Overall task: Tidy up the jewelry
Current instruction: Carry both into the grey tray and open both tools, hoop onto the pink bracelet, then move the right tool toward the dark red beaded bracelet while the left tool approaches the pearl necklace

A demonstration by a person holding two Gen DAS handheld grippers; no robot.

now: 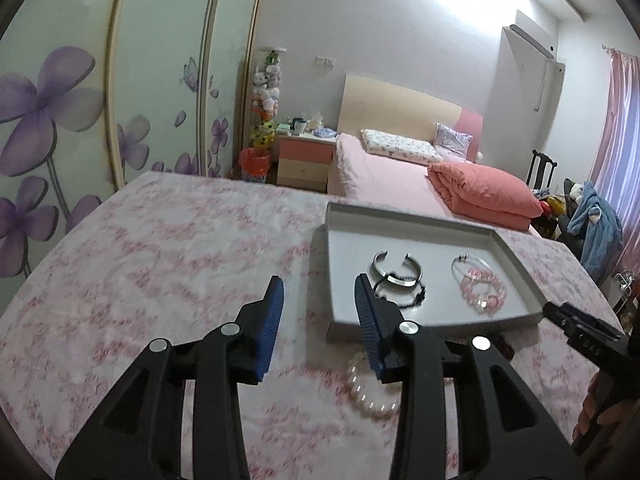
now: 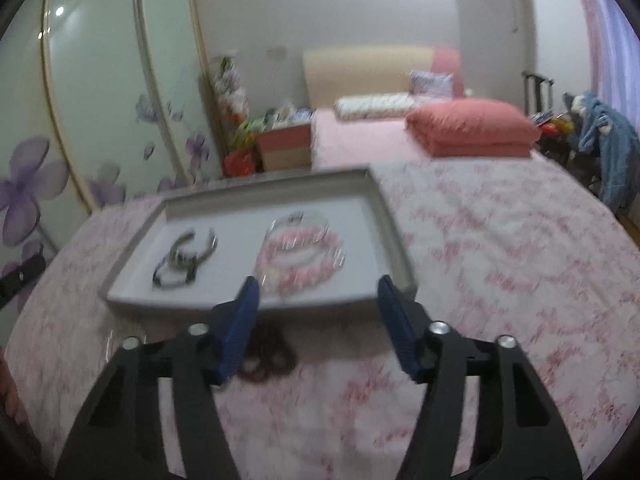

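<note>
A grey tray [image 1: 516, 264] [image 2: 394, 236] lies on the pink floral cloth. In it are a silver cuff [image 1: 396, 270] [image 2: 192, 246], a black cord bracelet [image 1: 400, 294] [image 2: 176, 276], a thin silver bangle [image 1: 472, 266] [image 2: 298, 222] and a pink bead bracelet [image 1: 484, 292] [image 2: 298, 266]. A pearl bracelet [image 1: 370, 390] lies on the cloth just in front of the tray, partly hidden by my left gripper's right finger. A dark red bead bracelet [image 2: 268, 356] lies by my right gripper's left finger. My left gripper [image 1: 319, 296] is open and empty. My right gripper [image 2: 318, 296] is open and empty at the tray's near edge; its tip shows in the left wrist view [image 1: 576, 320].
The cloth-covered table [image 1: 160, 260] ends at its far edge before a bed with a folded coral quilt [image 1: 484, 192]. A wardrobe with purple flowers [image 1: 60, 112] stands left. A nightstand [image 1: 306, 156] and a chair with blue clothing [image 1: 596, 220] stand beyond.
</note>
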